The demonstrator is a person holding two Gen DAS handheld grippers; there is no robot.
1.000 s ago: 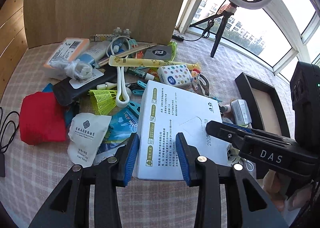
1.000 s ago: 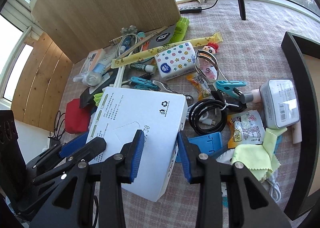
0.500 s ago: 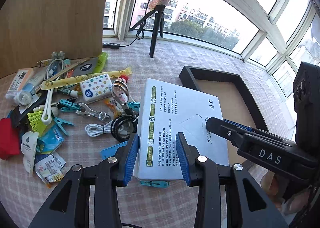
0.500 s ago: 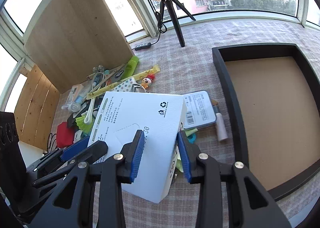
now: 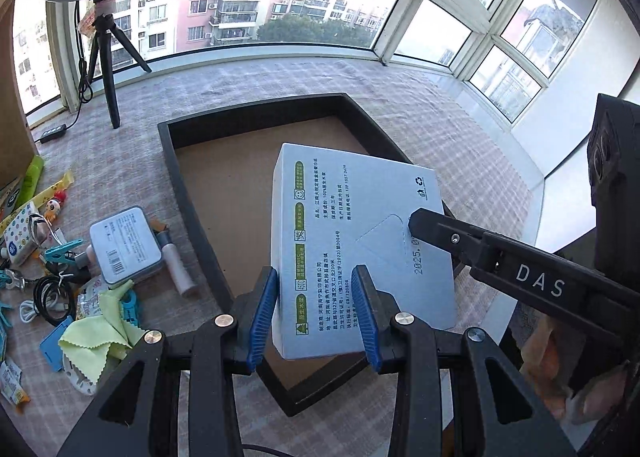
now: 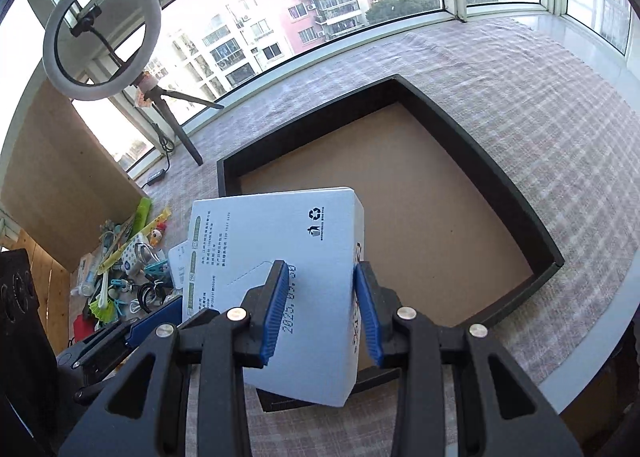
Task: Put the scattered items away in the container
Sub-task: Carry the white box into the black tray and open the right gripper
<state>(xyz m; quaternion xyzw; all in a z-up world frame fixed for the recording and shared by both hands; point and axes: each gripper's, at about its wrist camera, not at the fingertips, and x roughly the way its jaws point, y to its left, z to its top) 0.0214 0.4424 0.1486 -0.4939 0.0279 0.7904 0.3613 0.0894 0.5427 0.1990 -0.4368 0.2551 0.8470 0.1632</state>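
We work across a tabletop (image 5: pixel 420 97) covered in checked cloth, and the landmark here is the black-rimmed tray (image 5: pixel 188 193) with its bare brown floor, which serves as the container. Above that tray, over its near-left part, hangs the white box (image 5: pixel 360 241), flat and broad, tilted a little, carried between both tools. The left gripper (image 5: pixel 316 313) has its jaws clenched on the box's near edge, and the right gripper (image 6: pixel 320 313) has its jaws clenched on the neighbouring corner, so the box (image 6: pixel 280 257) is shared between two grips. We judge it to be light cardboard (printed like a tissue carton), stiff along its edges but easy to dent across the wide face, with a smooth skin that could slide in the pads. Taking it by the edges near a corner, as now, seems the safest hold. To the left of the tray lies the rest of the clutter: a grey tin (image 5: pixel 124 245) just beside the rim, a yellow cloth (image 5: pixel 104 333), a coiled black cable (image 5: pixel 52 293) and blue clothes pegs (image 5: pixel 64 253).
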